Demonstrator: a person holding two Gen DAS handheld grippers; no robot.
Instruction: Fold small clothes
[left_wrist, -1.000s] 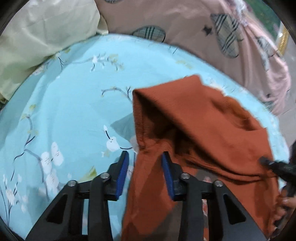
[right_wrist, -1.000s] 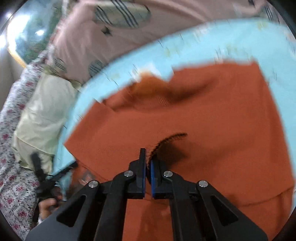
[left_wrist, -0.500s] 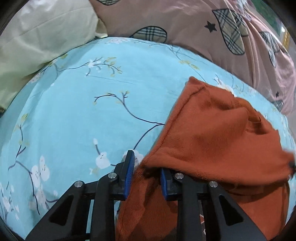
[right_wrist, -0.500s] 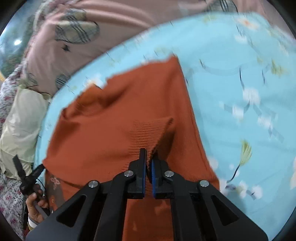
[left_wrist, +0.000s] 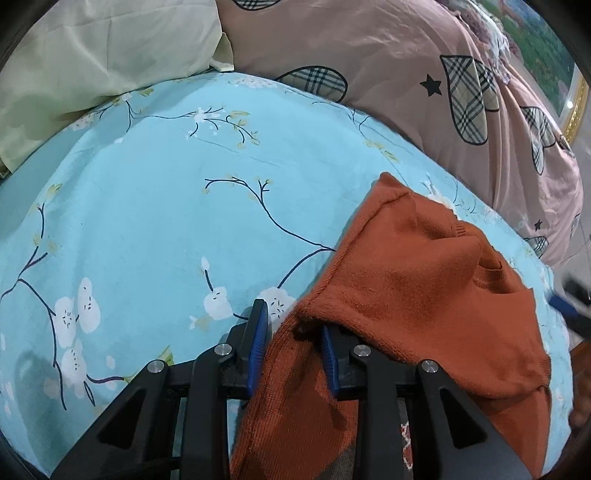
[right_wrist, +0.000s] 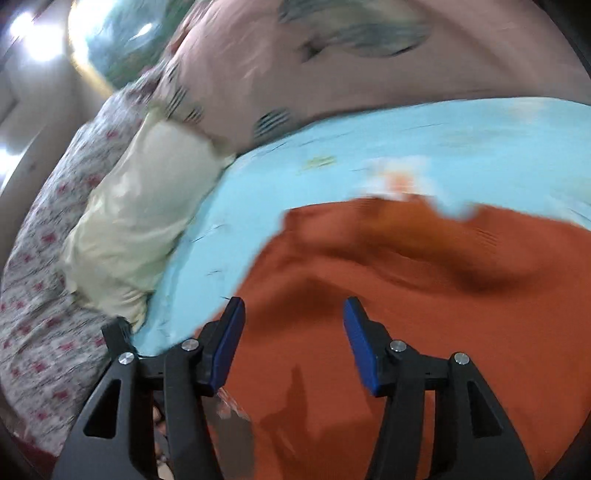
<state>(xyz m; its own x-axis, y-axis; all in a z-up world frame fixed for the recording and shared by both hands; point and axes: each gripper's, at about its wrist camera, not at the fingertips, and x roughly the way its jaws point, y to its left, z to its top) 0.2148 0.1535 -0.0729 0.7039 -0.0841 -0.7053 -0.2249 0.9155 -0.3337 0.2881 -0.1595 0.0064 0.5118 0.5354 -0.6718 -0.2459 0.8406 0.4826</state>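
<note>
The right claw (right_wrist: 293, 343) has just sprung apart and now hangs spread and empty over the rust-orange knitted top (right_wrist: 424, 314), letting go the cloth it pinched a moment ago. The left claw (left_wrist: 291, 347) stands part-open around a folded edge of the garment, grip uncertain. The top lies doubled on the pale-blue blossom-print bedsheet (left_wrist: 155, 221), so one fold looks laid.

Garment: your rust-orange knit top (left_wrist: 417, 280), partly folded over itself.
Place: near edge of the blue floral bedsheet (left_wrist: 155, 221).
</note>
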